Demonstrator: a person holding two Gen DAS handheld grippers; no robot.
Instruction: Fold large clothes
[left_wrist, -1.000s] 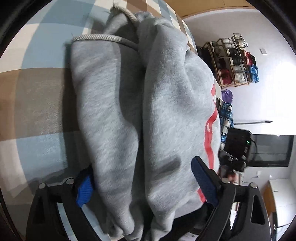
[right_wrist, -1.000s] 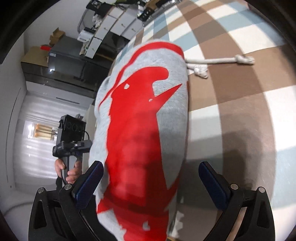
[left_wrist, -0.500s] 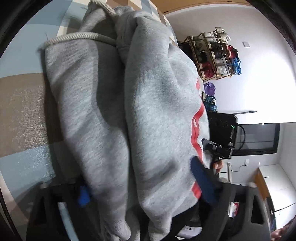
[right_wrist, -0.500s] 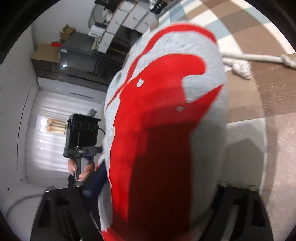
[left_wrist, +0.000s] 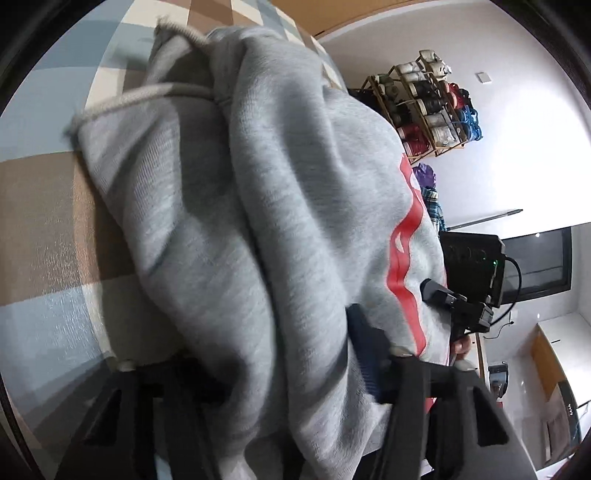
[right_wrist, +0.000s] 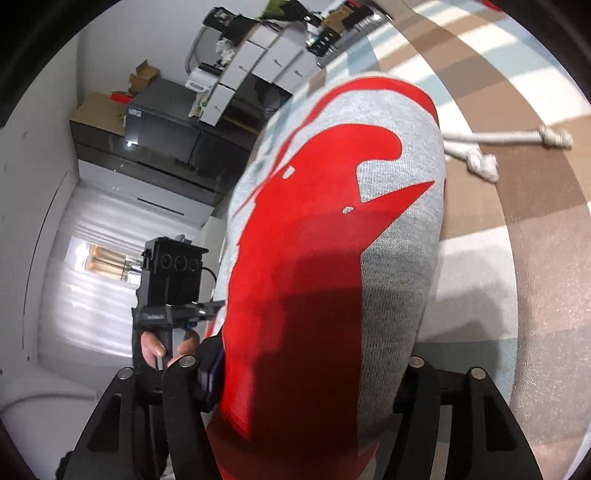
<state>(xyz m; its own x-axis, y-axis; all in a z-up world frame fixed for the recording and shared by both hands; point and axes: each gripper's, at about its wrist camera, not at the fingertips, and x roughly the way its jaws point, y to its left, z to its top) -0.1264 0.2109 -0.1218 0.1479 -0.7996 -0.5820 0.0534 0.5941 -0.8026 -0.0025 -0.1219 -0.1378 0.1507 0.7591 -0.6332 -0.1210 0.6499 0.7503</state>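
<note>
A folded grey hoodie with a red print fills both views above the plaid cover. My left gripper has its jaws closing on one end of the bundle; its right finger digs into the cloth and the other is buried under it. My right gripper is closing on the printed end, with its left finger against the cloth and the other hidden. The hoodie's drawstring trails on the cover. A hand holds the left gripper's handle.
The plaid cover stretches away beyond the hoodie. Off its edge stand a shoe rack and a dark screen against a white wall. White drawers, a dark cabinet and cardboard boxes line the other side.
Both grippers have gone from wide open around the hoodie to pressed into it. The cloth has bunched up, come closer to both cameras, and covers the fingers that showed before.
</note>
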